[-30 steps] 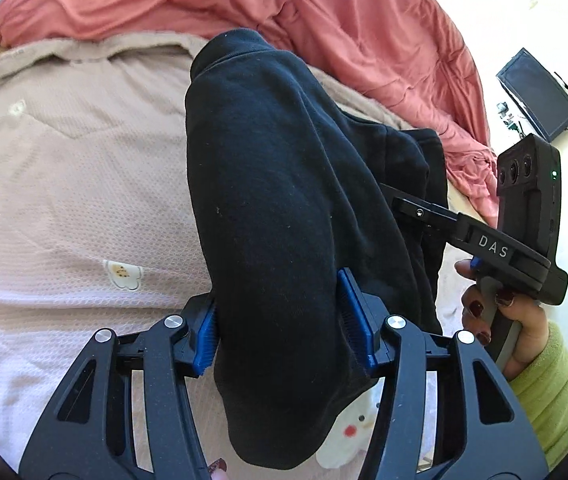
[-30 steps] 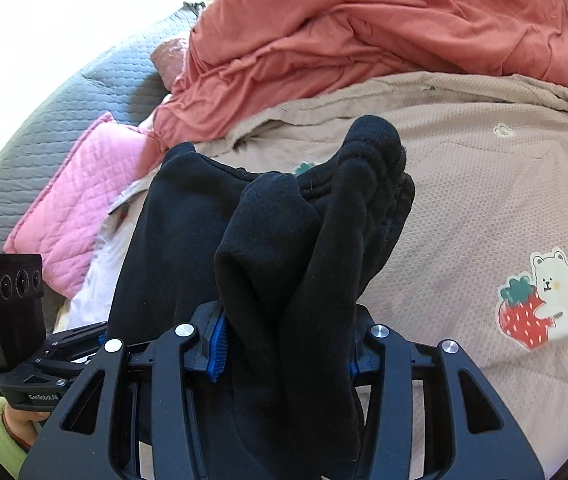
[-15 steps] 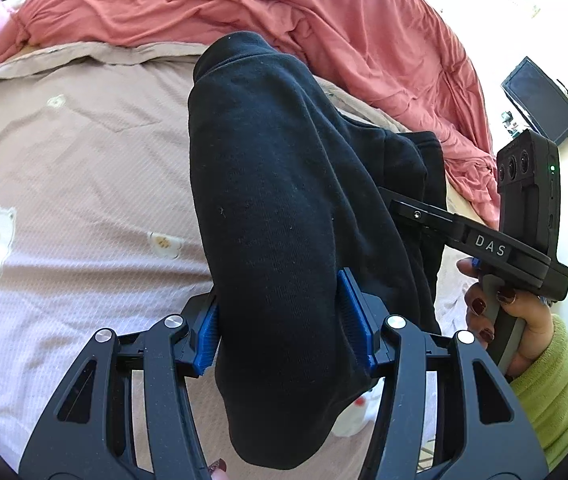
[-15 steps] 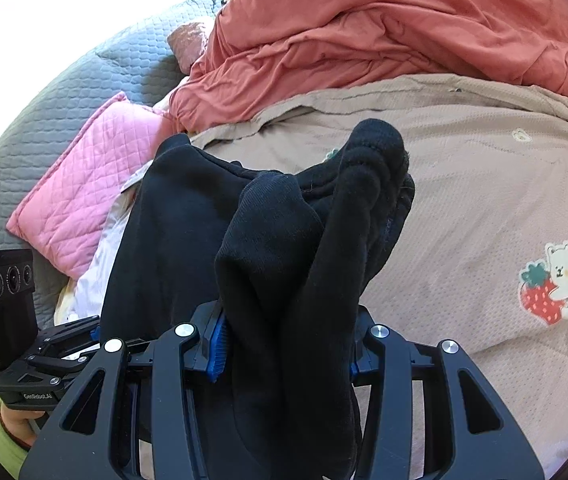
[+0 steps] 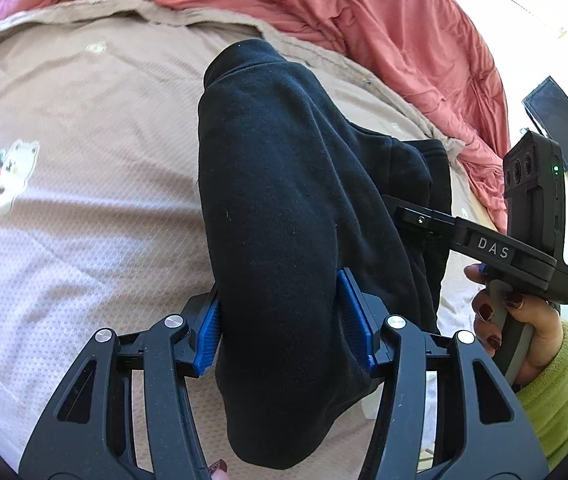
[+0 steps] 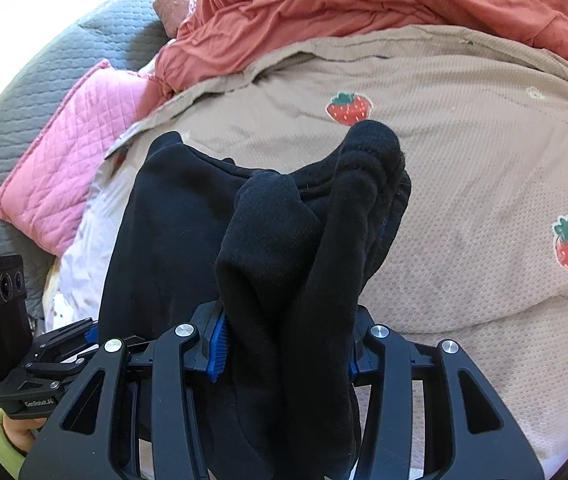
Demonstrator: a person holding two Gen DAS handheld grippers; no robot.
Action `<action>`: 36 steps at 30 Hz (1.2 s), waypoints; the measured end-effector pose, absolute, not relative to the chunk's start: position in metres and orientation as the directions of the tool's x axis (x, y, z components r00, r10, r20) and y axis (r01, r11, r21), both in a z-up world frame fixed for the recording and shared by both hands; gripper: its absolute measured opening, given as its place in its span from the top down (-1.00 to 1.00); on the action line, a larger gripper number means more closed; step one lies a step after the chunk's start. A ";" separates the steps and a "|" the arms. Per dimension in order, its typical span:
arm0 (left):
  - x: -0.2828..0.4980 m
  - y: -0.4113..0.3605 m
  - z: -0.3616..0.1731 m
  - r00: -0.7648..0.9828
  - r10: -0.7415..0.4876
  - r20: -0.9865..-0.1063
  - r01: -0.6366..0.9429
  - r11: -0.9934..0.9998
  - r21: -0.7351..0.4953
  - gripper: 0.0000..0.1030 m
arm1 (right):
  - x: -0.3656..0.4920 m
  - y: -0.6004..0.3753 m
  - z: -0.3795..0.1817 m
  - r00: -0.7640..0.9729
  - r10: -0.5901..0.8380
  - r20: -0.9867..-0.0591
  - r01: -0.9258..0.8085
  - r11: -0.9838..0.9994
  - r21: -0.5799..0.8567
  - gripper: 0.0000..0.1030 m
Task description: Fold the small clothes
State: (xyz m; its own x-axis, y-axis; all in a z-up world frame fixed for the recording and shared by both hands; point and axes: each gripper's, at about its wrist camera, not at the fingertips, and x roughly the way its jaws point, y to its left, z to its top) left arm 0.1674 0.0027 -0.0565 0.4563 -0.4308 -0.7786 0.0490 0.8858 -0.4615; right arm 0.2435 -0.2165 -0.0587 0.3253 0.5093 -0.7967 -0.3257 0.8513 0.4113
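A bed [image 5: 83,240] is filling both views, its beige quilted cover [image 6: 464,160] printed with strawberries and bears. A salmon duvet [image 5: 364,8] is bunching along the far edge, and a pink cushion [image 6: 67,160] is lying against a grey quilted headboard [image 6: 23,80] at the far left corner. A black garment [image 5: 284,220] is hanging above the cover, gathered so thickly that its type and lower end are hard to make out. The left gripper [image 5: 284,320] is clamping one thick fold between its blue pads. The right gripper [image 6: 284,340] is pinching another bunch, its fingertips buried in cloth. A dark screen [image 5: 560,120] is lying beyond the bed's right edge.
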 end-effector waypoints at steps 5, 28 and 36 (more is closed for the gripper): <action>0.170 0.009 -0.071 0.443 -0.416 -0.794 0.024 0.891 -0.453 0.12 | 0.249 -0.214 -0.074 0.324 0.472 -0.820 -0.302 0.873 0.383 0.11; 0.176 0.022 -0.097 0.415 -0.418 -0.808 -0.020 0.884 -0.467 -0.22 | 0.264 -0.234 -0.122 0.331 0.342 -0.879 -0.174 0.938 0.300 -0.68; 0.176 0.022 -0.095 0.417 -0.407 -0.813 -0.017 0.890 -0.455 -0.22 | 0.256 -0.237 -0.110 0.350 0.356 -0.866 -0.170 0.934 0.315 -0.71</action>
